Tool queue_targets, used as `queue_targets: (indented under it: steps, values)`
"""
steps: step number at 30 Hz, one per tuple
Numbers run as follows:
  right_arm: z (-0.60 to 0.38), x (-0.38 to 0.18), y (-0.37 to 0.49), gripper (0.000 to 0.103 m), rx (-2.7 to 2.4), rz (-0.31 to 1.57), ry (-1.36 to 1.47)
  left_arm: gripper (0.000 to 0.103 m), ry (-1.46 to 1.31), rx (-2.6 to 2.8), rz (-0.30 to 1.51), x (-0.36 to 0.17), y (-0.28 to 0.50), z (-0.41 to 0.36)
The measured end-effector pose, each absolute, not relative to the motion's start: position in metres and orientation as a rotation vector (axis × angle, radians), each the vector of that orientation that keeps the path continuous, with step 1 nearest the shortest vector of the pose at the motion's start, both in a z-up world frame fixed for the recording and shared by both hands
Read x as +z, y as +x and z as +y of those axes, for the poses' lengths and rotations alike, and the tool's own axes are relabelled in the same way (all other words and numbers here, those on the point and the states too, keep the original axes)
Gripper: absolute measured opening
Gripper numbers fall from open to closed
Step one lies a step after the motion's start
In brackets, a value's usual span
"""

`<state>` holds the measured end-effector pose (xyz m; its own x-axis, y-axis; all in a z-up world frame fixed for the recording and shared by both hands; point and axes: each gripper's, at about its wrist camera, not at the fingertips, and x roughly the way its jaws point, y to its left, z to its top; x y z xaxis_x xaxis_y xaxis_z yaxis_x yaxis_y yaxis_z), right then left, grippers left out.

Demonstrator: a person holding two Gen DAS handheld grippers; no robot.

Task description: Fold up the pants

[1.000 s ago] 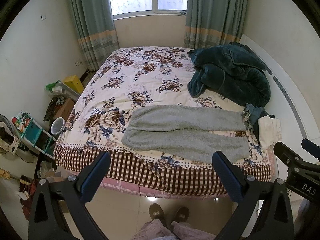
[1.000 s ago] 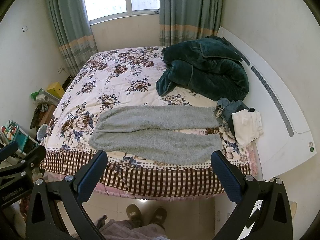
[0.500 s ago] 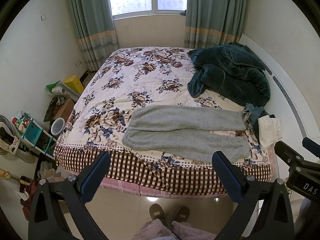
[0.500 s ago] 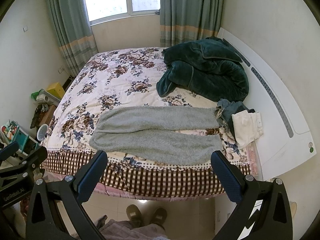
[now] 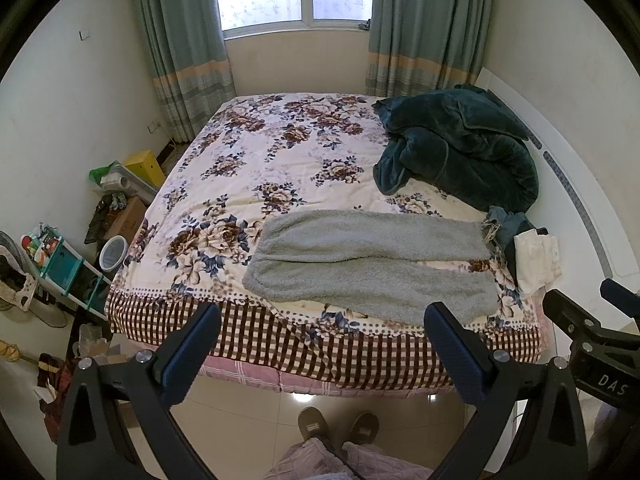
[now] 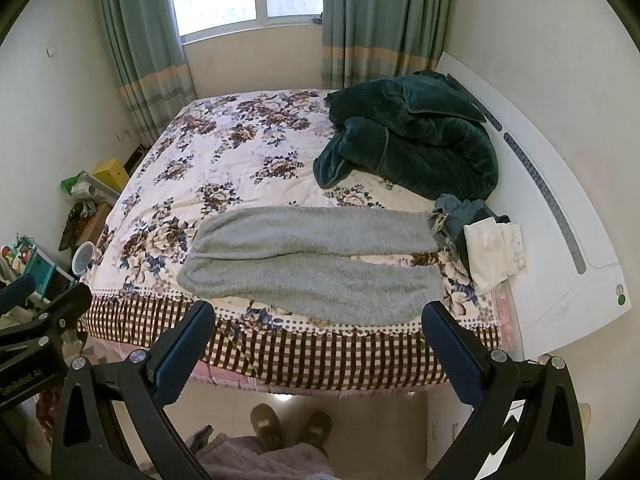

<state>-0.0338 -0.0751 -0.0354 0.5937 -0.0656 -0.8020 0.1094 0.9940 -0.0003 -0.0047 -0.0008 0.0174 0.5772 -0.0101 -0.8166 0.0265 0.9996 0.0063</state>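
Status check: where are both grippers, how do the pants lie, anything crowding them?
Left gripper and right gripper open, off the bed. Grey pants flat near the bed edge, untouched. Clothes pile at their right end.

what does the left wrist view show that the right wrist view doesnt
Only the left wrist view: the right gripper's frame at its right edge, marked DAS. Only the right wrist view: the left gripper's frame at its left edge, and the green dot on the white headboard. Both: grey pants flat on the floral bed, teal blanket, open jaws.
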Motion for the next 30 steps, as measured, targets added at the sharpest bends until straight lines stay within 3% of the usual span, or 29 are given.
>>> queue_targets:
  steps: [8, 17, 24, 30]
  values:
    - [-0.065, -0.047, -0.029, 0.103, -0.143, 0.931, 0.068, 0.103, 0.031, -0.035, 0.937, 0.005, 0.004, 0.006]
    - [-0.085, -0.083, 0.032, 0.103, -0.306, 0.907, 0.154, 0.103, 0.090, 0.004, 0.903, -0.048, 0.090, 0.018]
    - [-0.130, -0.146, 0.127, 0.103, -0.375, 0.962, 0.177, 0.103, 0.085, 0.021, 1.000, -0.099, 0.173, 0.000]
    - [-0.191, -0.233, 0.235, 0.103, -0.359, 1.069, 0.223, 0.103, 0.102, 0.107, 1.089, -0.153, 0.255, -0.027]
